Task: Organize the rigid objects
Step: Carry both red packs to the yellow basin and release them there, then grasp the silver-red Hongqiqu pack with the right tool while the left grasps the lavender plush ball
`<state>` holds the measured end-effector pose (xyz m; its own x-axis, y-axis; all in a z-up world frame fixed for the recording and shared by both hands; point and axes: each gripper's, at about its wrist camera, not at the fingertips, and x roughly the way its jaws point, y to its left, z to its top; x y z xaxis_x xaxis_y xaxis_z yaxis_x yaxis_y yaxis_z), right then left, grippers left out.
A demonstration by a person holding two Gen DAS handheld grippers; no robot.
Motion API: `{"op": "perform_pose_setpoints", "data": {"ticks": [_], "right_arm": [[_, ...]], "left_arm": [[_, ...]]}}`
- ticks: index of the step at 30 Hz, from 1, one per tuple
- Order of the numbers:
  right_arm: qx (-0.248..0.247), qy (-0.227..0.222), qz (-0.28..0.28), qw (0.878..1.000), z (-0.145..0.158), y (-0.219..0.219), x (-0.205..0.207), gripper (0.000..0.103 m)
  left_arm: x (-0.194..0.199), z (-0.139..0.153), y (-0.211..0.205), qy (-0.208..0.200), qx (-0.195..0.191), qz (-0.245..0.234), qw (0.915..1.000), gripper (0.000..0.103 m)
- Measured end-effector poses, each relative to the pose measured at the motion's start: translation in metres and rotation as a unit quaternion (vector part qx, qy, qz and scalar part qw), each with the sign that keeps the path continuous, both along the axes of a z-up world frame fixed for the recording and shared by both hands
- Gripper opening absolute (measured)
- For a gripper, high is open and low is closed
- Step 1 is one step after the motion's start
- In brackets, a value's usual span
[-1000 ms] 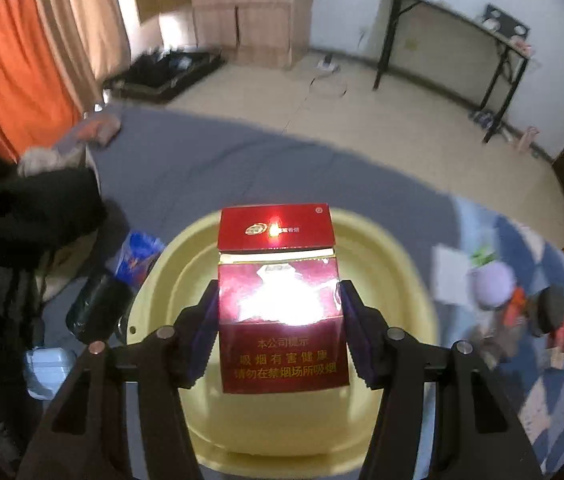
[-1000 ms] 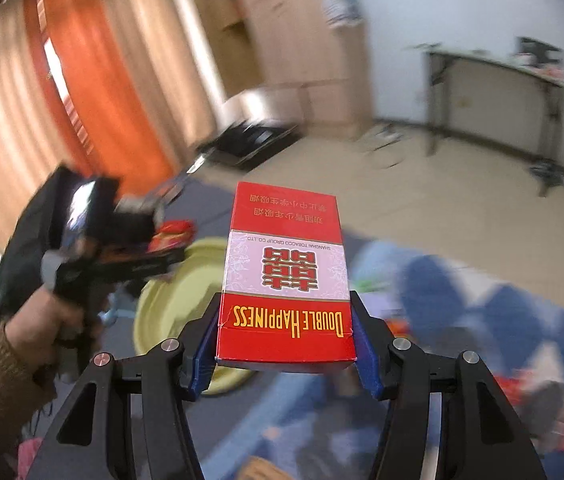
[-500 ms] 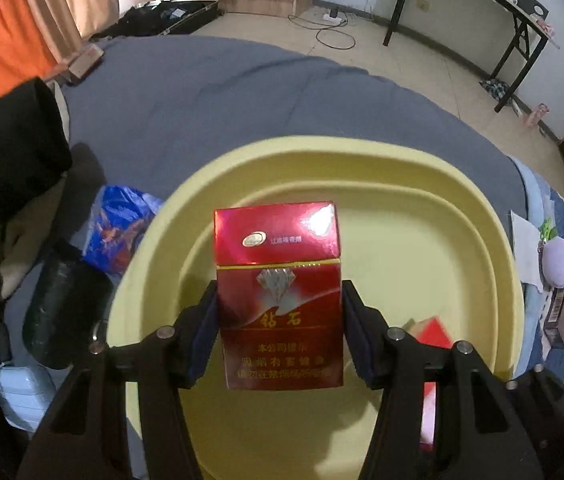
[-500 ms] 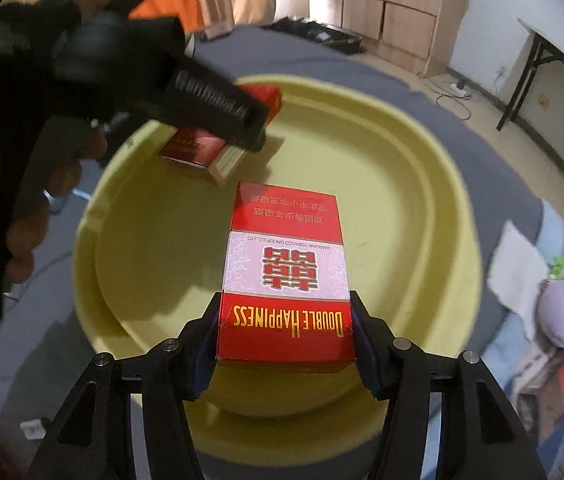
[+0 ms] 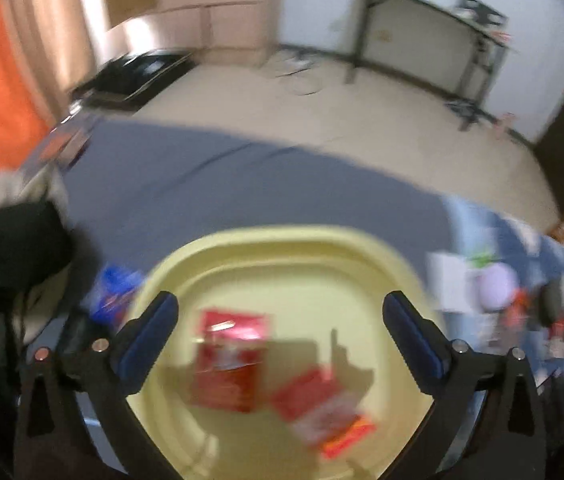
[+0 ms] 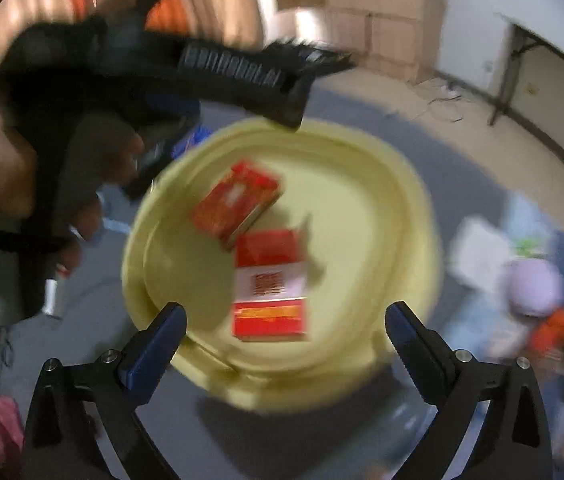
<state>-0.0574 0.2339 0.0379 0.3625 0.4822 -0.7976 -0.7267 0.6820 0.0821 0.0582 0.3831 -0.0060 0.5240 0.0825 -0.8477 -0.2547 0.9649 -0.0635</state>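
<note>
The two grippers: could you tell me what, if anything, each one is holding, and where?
Nothing: left gripper and right gripper are opening, empty; both red packs lie in the yellow basin.

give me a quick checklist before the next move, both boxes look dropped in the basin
1. Left gripper let go, jaws opening, nothing between them: ok.
2. Right gripper let go, jaws opening, nothing clamped: ok.
3. Dark red box inside the yellow basin: ok.
4. Red and white box inside the basin: ok.
5. Boxes settled and lying flat: cannot tell, both views are blurred.
6. More things waiting on the blue cloth to the right: ok.
</note>
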Motion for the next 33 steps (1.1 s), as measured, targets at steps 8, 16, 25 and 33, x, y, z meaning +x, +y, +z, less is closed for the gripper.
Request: {"op": "perform_pose_setpoints", "data": {"ticks": [8,16,25,33], "right_arm": [[0.024,-0.047,-0.171,0.984,0.090,-0.231,0.020,0.103],[-0.018,-0.036,-0.353,0.935,0.030,-0.435,0.024,0.103],[0.019,0.013,-0.404,0.915,-0.023,-0.482,0.075,0.103],[-0.027,0.026,-0.408,0.912,-0.065,-0.479,0.114,0.067]], "left_arm": [[0.048,0.014,-0.144,0.023,-0.067,-0.078,0.9944,0.103],[0.098,-0.046,-0.206,0.102,-0.043,-0.068,0.9915,0.103],[0.117,-0.081,-0.193,0.108,-0.061,-0.008,0.9922,0.101],[0.119,-0.083,-0.199,0.089,-0.096,-0.007,0.9914,0.056]]}}
